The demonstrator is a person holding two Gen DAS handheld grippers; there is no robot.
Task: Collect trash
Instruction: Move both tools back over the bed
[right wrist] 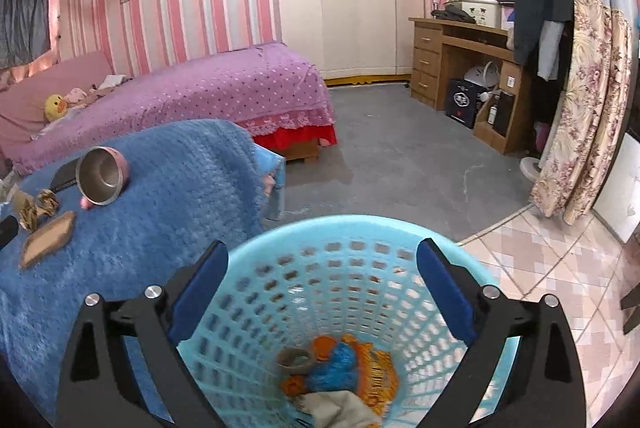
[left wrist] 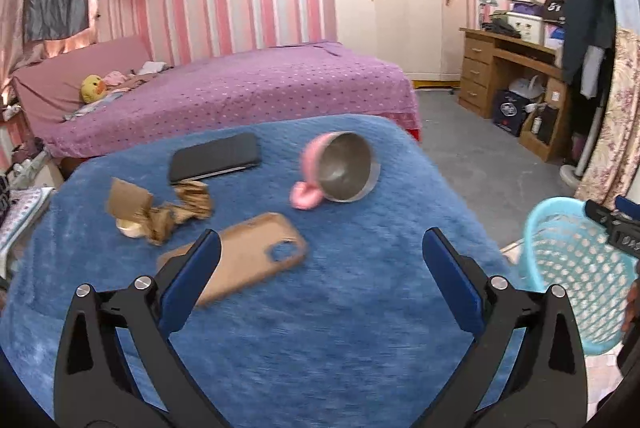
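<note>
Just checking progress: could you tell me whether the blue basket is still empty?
No, the blue basket already holds an orange wrapper, a tape ring and pale cloth.

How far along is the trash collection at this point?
Done: an orange wrapper, a tape ring and a crumpled white scrap lie in the blue basket. In hand: nothing; the right gripper is open and empty above the basket, and the left gripper is open over the blue blanket. Left: the crumpled brown paper on the blanket, near the phone case.
</note>
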